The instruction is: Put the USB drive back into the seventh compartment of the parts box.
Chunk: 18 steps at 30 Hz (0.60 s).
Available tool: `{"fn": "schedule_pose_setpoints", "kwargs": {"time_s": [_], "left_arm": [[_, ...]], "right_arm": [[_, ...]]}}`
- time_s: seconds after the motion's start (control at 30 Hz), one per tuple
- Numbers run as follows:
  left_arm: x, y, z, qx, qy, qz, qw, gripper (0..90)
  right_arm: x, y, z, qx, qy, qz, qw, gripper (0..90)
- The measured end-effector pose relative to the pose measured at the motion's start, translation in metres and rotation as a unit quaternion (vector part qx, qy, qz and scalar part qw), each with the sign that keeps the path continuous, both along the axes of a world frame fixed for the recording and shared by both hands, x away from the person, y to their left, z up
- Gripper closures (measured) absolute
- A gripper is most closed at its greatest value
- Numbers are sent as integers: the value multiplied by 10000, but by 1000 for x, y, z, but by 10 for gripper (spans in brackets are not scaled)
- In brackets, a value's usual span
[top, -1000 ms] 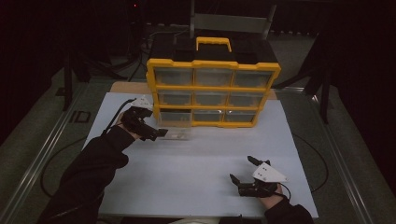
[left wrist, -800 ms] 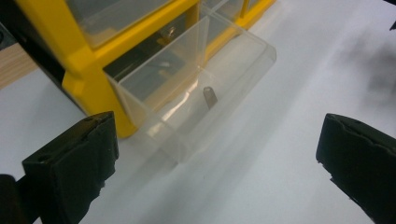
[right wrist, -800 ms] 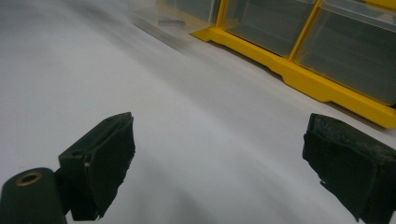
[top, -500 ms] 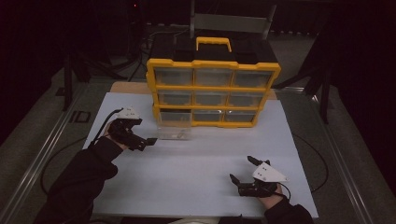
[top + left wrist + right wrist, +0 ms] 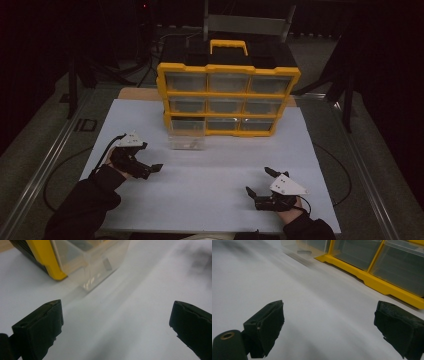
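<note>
The clear drawer [image 5: 186, 134] stood pulled out of the yellow cabinet [image 5: 228, 98], bottom left. It looked light, stiff and slippery, perhaps holding small parts; its front lip seemed the best hold. The left gripper [image 5: 148, 169] and right gripper [image 5: 259, 181] gaped wide, empty.

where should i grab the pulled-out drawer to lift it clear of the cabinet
Probably grip the clear drawer by its front wall, coming from the table side with one jaw inside and one outside. It sticks forward from the bottom-left slot of the yellow cabinet, so that wall is the free edge and the top looks open. The left gripper is nearer, open and empty.
</note>
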State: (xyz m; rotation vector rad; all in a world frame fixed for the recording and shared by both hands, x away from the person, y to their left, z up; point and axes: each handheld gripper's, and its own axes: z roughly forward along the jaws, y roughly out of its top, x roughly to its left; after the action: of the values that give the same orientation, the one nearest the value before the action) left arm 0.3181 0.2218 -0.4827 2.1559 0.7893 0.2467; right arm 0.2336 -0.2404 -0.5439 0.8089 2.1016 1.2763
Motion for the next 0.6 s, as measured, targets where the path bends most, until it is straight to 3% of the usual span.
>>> {"fn": "schedule_pose_setpoints", "kwargs": {"time_s": [0.27, 0.6], "left_arm": [[-18, 7, -16, -51, 30, -28, 10000, 3], [-36, 23, -33, -155, 79, 159, 9997, 3]], "right_arm": [[0, 0, 0, 0, 10, 2, 10000, 90], [0, 1, 0, -14, -5, 7, 10000, 90]]}}
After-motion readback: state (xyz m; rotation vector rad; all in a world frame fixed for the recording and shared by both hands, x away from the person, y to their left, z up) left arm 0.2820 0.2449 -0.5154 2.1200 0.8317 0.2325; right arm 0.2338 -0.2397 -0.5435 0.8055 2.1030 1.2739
